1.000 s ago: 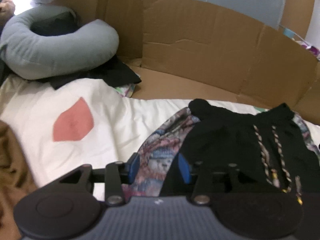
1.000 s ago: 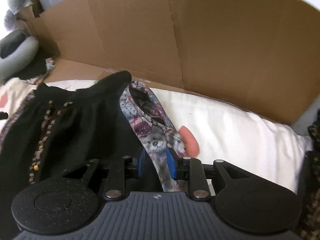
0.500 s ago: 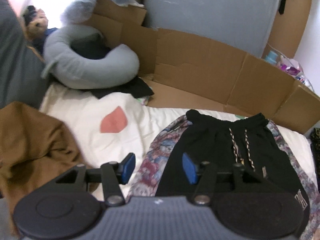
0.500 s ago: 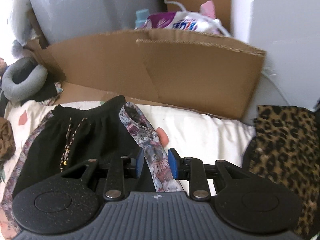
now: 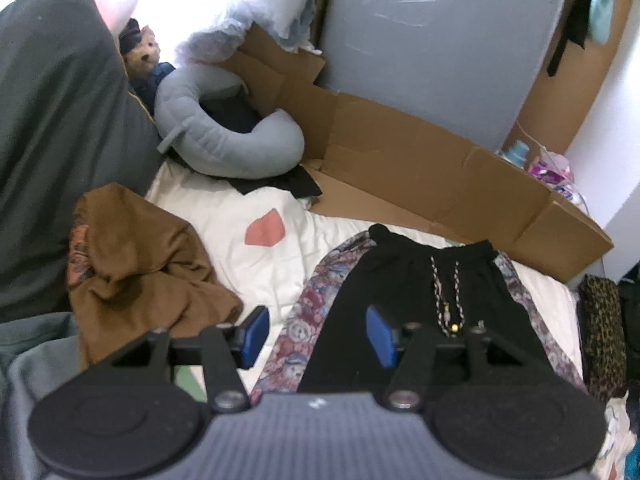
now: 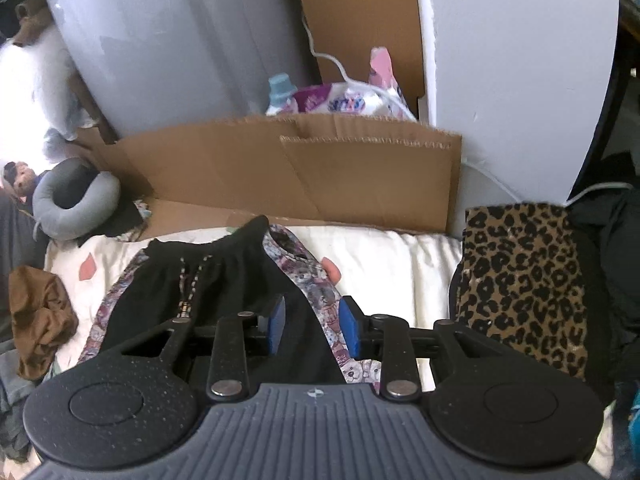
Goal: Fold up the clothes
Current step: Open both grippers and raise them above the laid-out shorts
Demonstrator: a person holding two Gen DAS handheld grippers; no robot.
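Two handheld grippers are raised above a bed, each seen from its own wrist camera. The left gripper [image 5: 316, 336] has its two blue-padded fingers spread wide, with nothing between them. The right gripper [image 6: 310, 322] has its two fingers at a narrower gap, also empty; fabric shows through the gap but lies below on the bed, not pinched.

Beneath both grippers lies one pair of black shorts [image 5: 416, 304] [image 6: 224, 292], spread flat with the waistband toward the far side and two patterned drawstrings [image 5: 446, 292] running down the middle. The shorts rest on top of one printed garment [image 5: 310, 312] [image 6: 316, 292] in purple, blue and red, whose edges stick out on both sides. Both lie on a white bed cover [image 5: 256, 256] [image 6: 400, 264] with pink patches; two patches show in each view.

To the left sits one crumpled brown garment [image 5: 136, 264] [image 6: 38, 320]. To the right is one leopard-print cloth [image 6: 520, 280], possibly folded, though its shape is hard to judge. At the far edge stands flattened cardboard [image 5: 420, 168] [image 6: 288, 172]. One grey curved pillow [image 5: 224, 136] [image 6: 72, 200] rests at the far left, with one small teddy bear [image 5: 146, 56] just behind it.
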